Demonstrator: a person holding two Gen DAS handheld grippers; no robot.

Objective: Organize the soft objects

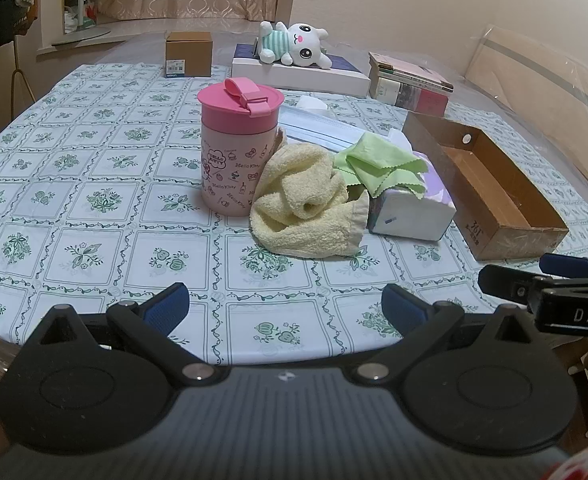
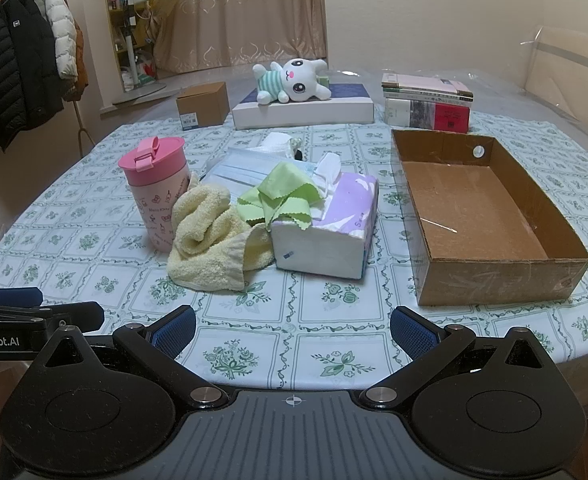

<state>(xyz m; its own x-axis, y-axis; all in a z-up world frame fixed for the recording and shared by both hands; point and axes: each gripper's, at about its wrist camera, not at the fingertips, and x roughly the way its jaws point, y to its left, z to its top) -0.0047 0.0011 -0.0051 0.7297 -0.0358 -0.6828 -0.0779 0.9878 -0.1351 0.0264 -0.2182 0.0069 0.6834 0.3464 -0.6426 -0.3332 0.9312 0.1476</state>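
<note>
- Left gripper and right gripper hover at the table's near edge, jaws spread, holding nothing
- Yellow towel, green cloth and plush rabbit lie outside the empty cardboard box; sorting looks unstarted

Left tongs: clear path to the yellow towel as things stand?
Probably yes. The left tongs are open and face the yellow towel over bare tablecloth; the pink cup only touches its far left side.
</note>
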